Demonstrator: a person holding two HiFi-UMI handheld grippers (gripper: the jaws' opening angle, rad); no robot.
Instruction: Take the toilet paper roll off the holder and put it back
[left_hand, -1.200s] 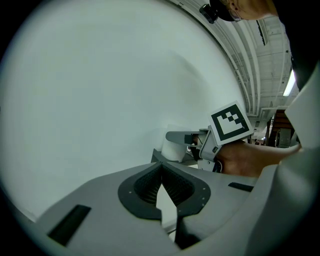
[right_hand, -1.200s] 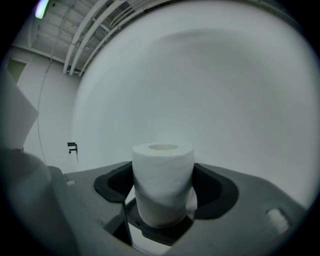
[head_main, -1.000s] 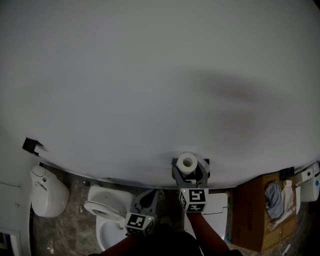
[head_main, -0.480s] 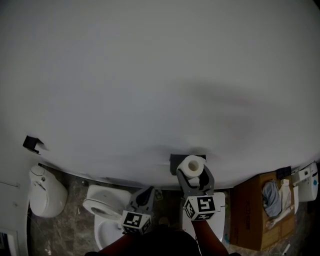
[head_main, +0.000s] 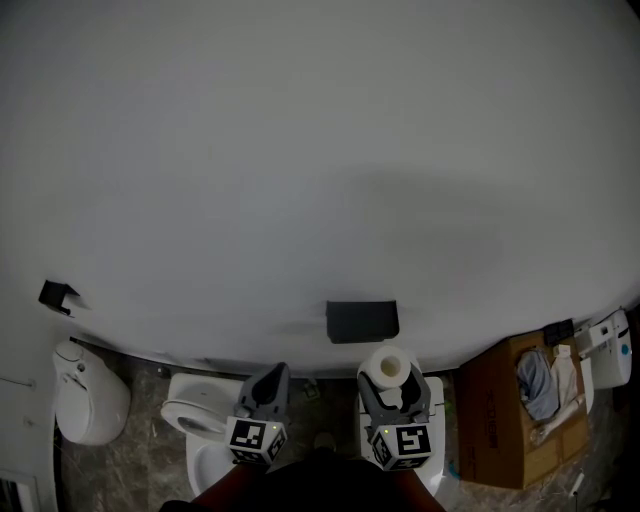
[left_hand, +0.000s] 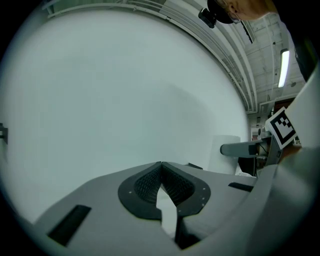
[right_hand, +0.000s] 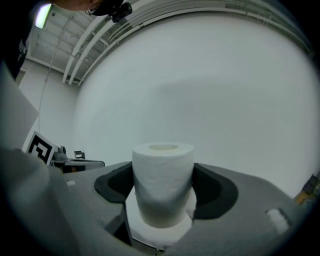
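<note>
Evidently, we find removal done: the right gripper (head_main: 391, 380) clamps the toilet paper roll (head_main: 388, 364) upright, at five o'clock from the bare holder (head_main: 362, 320), clear of it. The left gripper (head_main: 266, 384) is closed, empty. Replacement is outstanding.

A broad white wall (head_main: 320, 150) rose above a dark mottled floor (head_main: 140, 470) bearing a white toilet (head_main: 195, 418) and an open cardboard box (head_main: 495, 425), under a ceiling strip light (left_hand: 285, 67).
</note>
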